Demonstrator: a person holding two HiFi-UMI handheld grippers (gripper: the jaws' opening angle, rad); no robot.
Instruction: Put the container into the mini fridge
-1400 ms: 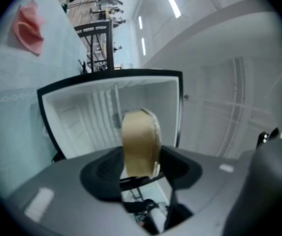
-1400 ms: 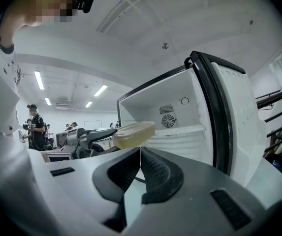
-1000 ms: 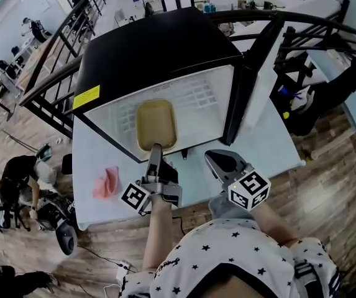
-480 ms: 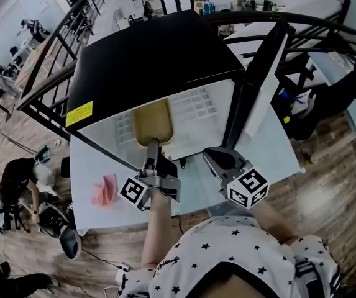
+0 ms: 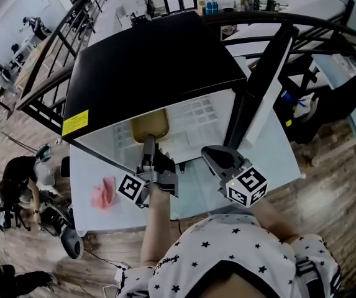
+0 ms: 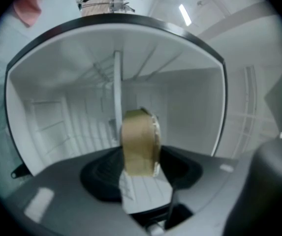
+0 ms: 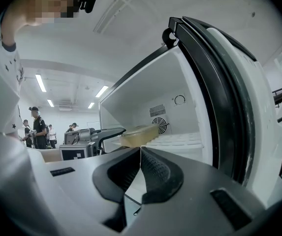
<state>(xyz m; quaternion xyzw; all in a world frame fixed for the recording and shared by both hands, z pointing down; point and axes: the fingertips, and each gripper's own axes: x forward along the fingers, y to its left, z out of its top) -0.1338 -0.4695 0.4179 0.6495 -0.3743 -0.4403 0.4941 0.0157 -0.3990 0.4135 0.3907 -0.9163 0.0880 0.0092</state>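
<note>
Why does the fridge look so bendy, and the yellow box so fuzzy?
Left gripper view: the wide lens bows the fridge into an arch; the box sits very close, so it blurs. Right gripper view: the door curves too. Head view: the railings bend near the edges.

The left gripper (image 5: pixel 148 145) reaches forward on a bare forearm (image 5: pixel 155 228), its jaws pressing on the container (image 5: pixel 150 126); the right gripper (image 5: pixel 214 156) hangs beside it, jaws together, empty.
</note>
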